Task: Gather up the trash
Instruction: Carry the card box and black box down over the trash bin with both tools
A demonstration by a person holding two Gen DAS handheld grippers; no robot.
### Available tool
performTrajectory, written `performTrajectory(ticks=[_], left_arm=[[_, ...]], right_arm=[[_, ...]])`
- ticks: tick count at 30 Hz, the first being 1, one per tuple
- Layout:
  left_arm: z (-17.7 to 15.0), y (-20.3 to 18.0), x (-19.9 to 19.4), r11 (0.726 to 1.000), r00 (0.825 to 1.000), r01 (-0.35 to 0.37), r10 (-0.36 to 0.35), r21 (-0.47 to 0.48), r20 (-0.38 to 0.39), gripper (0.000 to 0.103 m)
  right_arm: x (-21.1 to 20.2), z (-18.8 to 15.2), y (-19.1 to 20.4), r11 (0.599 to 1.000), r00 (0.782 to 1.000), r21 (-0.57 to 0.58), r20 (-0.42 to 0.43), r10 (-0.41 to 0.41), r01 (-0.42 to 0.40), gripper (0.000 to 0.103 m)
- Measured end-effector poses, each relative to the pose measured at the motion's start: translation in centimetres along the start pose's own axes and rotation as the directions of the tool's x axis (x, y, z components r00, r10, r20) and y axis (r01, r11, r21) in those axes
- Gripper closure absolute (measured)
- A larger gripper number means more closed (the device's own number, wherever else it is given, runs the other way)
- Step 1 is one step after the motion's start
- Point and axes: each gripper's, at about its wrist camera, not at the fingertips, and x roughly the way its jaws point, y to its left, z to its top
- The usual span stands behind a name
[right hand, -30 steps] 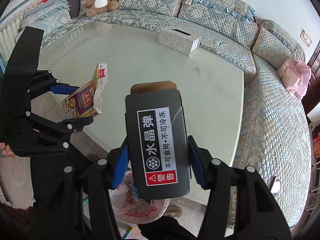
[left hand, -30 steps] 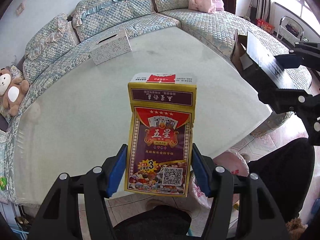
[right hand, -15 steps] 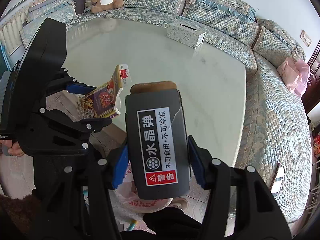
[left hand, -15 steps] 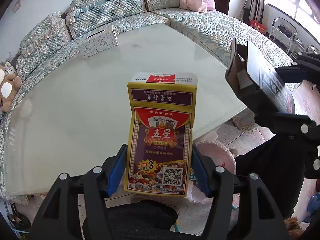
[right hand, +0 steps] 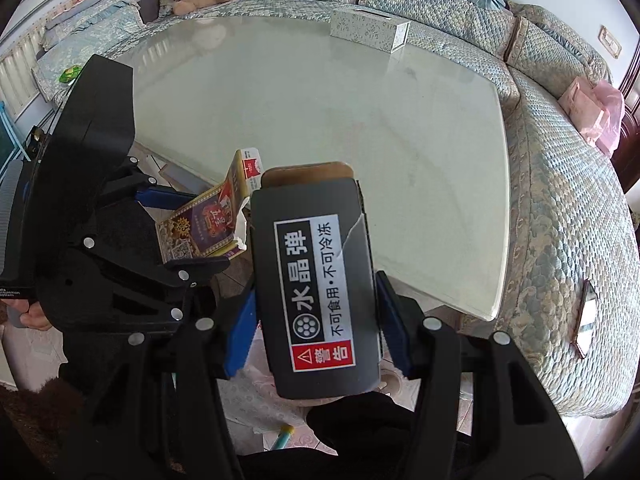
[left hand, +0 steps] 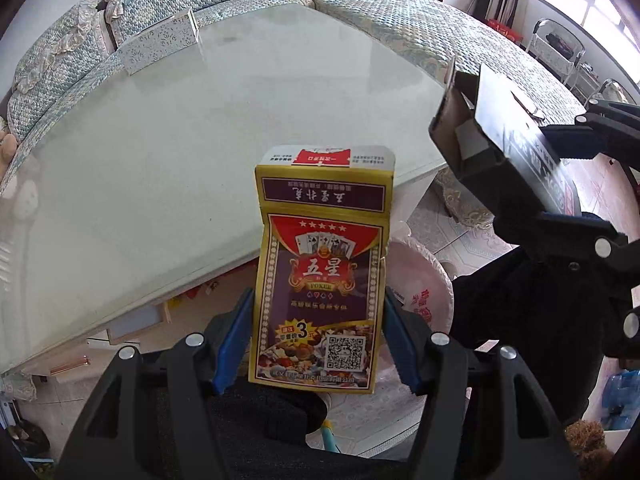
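The playing-card box (left hand: 320,280), its top flap open, is clamped upright between the blue pads of the left gripper (left hand: 318,338), held in the air off the near edge of the glass-topped table (left hand: 168,120). Just beside it, the right gripper (right hand: 314,322) pinches a black carton (right hand: 316,280) with a warning label. Below both sits a pink trash bag (left hand: 416,280). A patterned tissue box (left hand: 160,46) rests at the table's far edge.

Black plastic left gripper (left hand: 318,336), blue jaw pads, silver screws.
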Motion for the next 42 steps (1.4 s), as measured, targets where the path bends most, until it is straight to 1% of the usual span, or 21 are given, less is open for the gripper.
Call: performTrajectory(ticks=[3,5,9,14,18,22,27,31,34,38,42], left_arm=[[-0.9,-0.8,1.4,1.0,1.0,0.016,-0.016,-0.002,-0.018,0.043],[-1.3,-1.4,2.5,1.0,0.999,0.016,-0.016,0.001,-0.029,0.043],[-2.0,-2.0,4.8,0.999,0.997,0.05,-0.051,-0.009,-0.065,0.043],[-2.8,-2.9,8.4,0.996,0.989,0.083,-0.085,-0.024,-0.12,0.043],[-3.4,-3.1,11.0,0.994,0.981,0.105,-0.109,-0.039,-0.159,0.043],[-3.4,-3.3,13.8,0.989,0.967,0.131,-0.143,-0.07,-0.209,0.043],[-3.8,-3.4,16.8,0.988,0.954,0.135,-0.151,-0.077,-0.261,0.043],[-4.5,-2.8,18.8,0.982,0.934,0.159,-0.184,-0.105,-0.306,0.043],[-4.8,-2.9,20.1,0.979,0.924,0.172,-0.2,-0.113,-0.326,0.043],[-5.0,-2.9,21.7,0.972,0.906,0.191,-0.229,-0.139,-0.356,0.043],[-5.2,-2.9,22.8,0.965,0.891,0.201,-0.251,-0.168,-0.377,0.043]], right_arm=[[1.1,-1.2,-0.4,1.0,1.0,0.02,-0.022,0.006,-0.005,0.048],[1.7,-1.9,-0.5,1.0,0.999,0.02,-0.036,-0.009,0.009,0.048],[3.2,-3.1,-1.0,0.999,0.998,0.033,-0.06,-0.015,0.017,0.048],[5.9,-4.6,-1.4,0.996,0.996,0.089,-0.089,0.009,-0.001,0.048],[8.0,-5.7,-1.4,0.995,0.993,0.102,-0.12,0.013,-0.001,0.048],[9.9,-6.6,-1.4,0.994,0.99,0.106,-0.142,0.012,0.003,0.048],[12.4,-7.7,-2.0,0.991,0.984,0.137,-0.179,0.023,0.001,0.048],[14.4,-8.5,-2.4,0.984,0.976,0.178,-0.212,0.048,-0.009,0.048],[16.0,-8.9,-3.0,0.978,0.97,0.207,-0.234,0.064,-0.014,0.048],[18.0,-9.2,-3.6,0.972,0.961,0.233,-0.263,0.082,-0.02,0.048],[19.2,-9.2,-3.8,0.971,0.956,0.241,-0.282,0.078,-0.008,0.048]])
